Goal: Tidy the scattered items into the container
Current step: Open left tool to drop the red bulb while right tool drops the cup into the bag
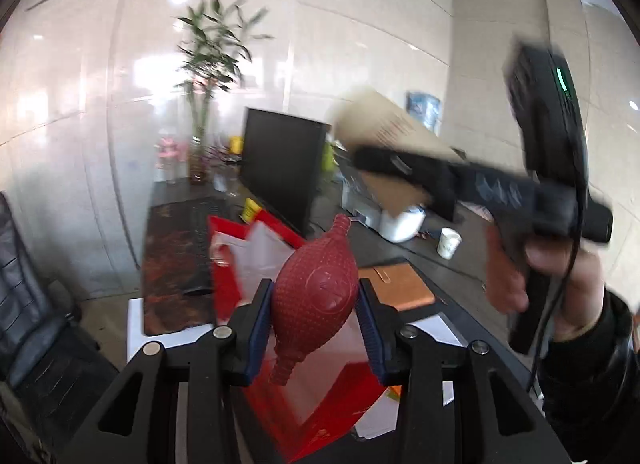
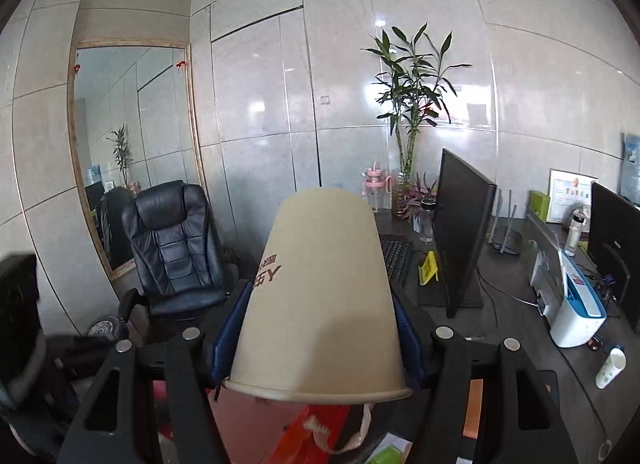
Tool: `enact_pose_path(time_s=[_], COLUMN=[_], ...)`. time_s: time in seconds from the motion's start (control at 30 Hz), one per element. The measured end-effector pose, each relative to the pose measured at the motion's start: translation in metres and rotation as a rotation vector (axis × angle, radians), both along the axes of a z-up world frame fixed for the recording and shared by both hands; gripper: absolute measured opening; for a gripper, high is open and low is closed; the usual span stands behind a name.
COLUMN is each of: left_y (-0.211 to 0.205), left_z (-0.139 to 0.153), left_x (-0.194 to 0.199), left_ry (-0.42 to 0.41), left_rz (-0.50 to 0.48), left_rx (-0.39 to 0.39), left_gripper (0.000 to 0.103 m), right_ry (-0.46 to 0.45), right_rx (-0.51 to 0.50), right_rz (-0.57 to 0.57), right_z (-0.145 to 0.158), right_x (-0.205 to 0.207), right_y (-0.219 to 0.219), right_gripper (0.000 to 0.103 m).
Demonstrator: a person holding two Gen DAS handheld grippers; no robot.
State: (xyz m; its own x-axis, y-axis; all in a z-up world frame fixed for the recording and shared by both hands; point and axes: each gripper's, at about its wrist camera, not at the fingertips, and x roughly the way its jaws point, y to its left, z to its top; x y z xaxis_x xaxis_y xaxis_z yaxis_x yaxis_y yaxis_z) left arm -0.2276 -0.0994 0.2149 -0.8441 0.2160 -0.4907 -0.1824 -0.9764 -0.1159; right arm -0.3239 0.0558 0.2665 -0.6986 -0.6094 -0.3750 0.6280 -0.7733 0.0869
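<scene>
My left gripper [image 1: 316,314] is shut on a dark red rubber squeeze bulb [image 1: 316,296], nozzle pointing away, held above an open red paper bag [image 1: 256,256] on the desk. My right gripper [image 2: 316,328] is shut on a beige paper cup [image 2: 320,304], held upside down with its rim toward the camera. The red bag [image 2: 320,428] shows below the cup. In the left wrist view the right gripper [image 1: 400,162] is raised at the right, blurred, with the beige cup [image 1: 388,128] in its jaws.
A black monitor [image 1: 280,168], a keyboard [image 1: 200,240] on a dark desk mat, an orange notebook [image 1: 400,284], a white paper cup [image 1: 448,242] and a white and blue device [image 2: 568,300] are on the dark desk. A black office chair [image 2: 172,240] stands left.
</scene>
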Motion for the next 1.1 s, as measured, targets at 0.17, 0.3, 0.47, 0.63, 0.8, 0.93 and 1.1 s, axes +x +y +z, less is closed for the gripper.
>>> enact_pose_path(time_s=[0.17,0.3,0.47,0.63,0.8,0.93,1.1], left_y=[0.011,0.012,0.01,0.012,0.01,0.007,0.006], left_z=[-0.019,-0.035,-0.039,-0.039,-0.039,-0.039,-0.039], left_x=[-0.027,-0.038,-0.033,-0.028,-0.027,-0.025,-0.025], left_ry=[-0.061,-0.103,-0.108,-0.11,-0.109,-0.096,-0.094], left_rz=[-0.02,-0.009,0.002,-0.007,0.0,-0.012,0.004], left_rx=[0.0,0.011,0.006,-0.024,-0.008,0.027,0.017], left_gripper=[0.044,0.044,0.044,0.044,0.064,0.093,0.094], right_ry=[-0.081,-0.128,-0.175,-0.193,-0.208,-0.189,-0.182], right_rx=[0.01,0.049,0.072,0.135,0.169,0.169,0.183], right_rz=[0.044,0.085,0.108,0.096,0.089,0.077,0.064], right_z=[-0.01,-0.029,-0.052,-0.068,-0.074,-0.071,-0.067], right_x=[-0.026,-0.041,-0.054,-0.064,-0.064,-0.06,-0.059], right_y=[-0.024,-0.044,-0.058,-0.066,-0.068,-0.065,-0.062], right_gripper=[0.07,0.07,0.07,0.07,0.075,0.085,0.085])
